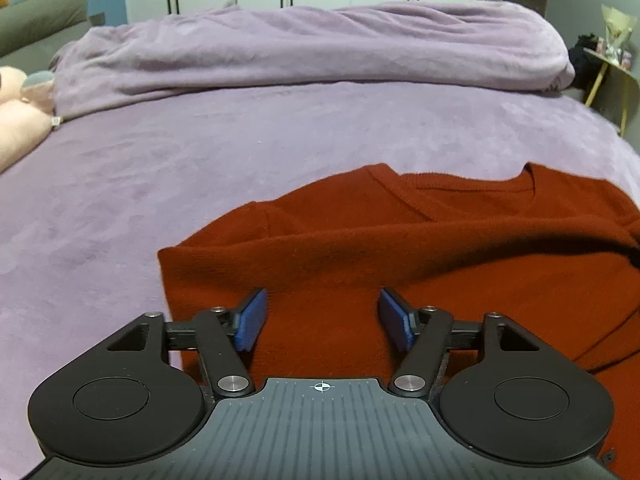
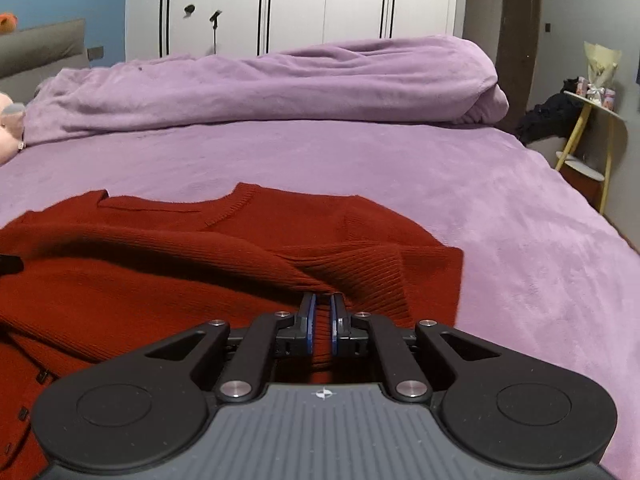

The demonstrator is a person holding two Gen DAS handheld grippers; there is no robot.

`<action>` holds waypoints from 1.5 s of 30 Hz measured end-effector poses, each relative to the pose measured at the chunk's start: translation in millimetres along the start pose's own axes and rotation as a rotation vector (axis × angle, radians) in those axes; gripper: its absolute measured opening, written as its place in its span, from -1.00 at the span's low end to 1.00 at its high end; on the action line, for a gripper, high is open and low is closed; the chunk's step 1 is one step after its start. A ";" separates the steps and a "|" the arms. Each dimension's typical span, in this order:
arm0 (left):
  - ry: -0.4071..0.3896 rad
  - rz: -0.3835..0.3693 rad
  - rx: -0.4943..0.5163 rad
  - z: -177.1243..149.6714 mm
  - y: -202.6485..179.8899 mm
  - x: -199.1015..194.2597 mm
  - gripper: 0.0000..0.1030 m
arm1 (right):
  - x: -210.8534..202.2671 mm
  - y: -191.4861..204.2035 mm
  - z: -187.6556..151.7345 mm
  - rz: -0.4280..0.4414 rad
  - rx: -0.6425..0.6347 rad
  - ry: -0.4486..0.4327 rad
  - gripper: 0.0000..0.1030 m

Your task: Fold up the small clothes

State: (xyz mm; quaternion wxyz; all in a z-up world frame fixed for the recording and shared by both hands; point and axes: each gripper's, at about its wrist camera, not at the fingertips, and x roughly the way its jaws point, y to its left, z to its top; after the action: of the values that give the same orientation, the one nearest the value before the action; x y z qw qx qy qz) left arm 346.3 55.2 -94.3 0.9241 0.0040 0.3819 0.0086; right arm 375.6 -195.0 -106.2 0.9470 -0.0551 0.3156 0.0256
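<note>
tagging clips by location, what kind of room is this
Most likely a bedroom: a bed under a purple cover, a bunched purple blanket at its far side, and white wardrobe doors behind.

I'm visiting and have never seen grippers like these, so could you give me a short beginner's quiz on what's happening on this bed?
1. True or false: the left gripper is clamped shut on the red sweater.
2. Which colour is the bed cover under the sweater? A green, B purple, C white.
3. Fill in: the right gripper is shut on a fold of the ____.

Key:
1. False. Its blue pads stand wide apart above the knit, pressing nothing.
2. B.
3. Sweater. A fold of the ribbed fabric sits between the nearly closed pads.
</note>
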 end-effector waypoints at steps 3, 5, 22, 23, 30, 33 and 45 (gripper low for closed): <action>0.032 0.027 -0.030 0.6 5.9 0.7 0.71 | -0.2 12.2 -0.9 -0.033 -0.094 0.009 -0.89; 0.060 0.028 -0.072 -0.8 15.7 -3.0 0.74 | -5.1 15.4 -1.1 -0.042 -0.161 0.023 -0.88; 0.196 -0.107 -0.236 -191.3 81.1 -223.0 0.60 | -268.0 -40.2 -154.5 0.060 0.277 0.140 0.39; 0.208 -0.144 -0.266 -202.7 81.6 -229.3 0.57 | -275.4 -42.9 -158.6 0.059 0.298 0.141 0.38; 0.243 -0.225 -0.362 -214.8 84.4 -230.2 0.13 | -281.9 -70.9 -172.7 0.055 0.435 0.197 0.15; 0.259 -0.313 -0.409 -219.5 83.7 -227.5 -0.03 | -278.0 -79.8 -178.8 0.072 0.497 0.209 0.03; 0.321 -0.414 -0.504 -230.5 89.2 -217.8 -0.83 | -275.9 -90.9 -176.8 0.139 0.537 0.276 -0.87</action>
State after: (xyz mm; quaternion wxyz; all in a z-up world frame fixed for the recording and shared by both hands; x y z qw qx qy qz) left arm 28.3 140.4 -102.6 0.8065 -0.3029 0.5007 -0.0845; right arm 57.4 -310.3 -73.0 0.8719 0.2158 0.4396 -0.0015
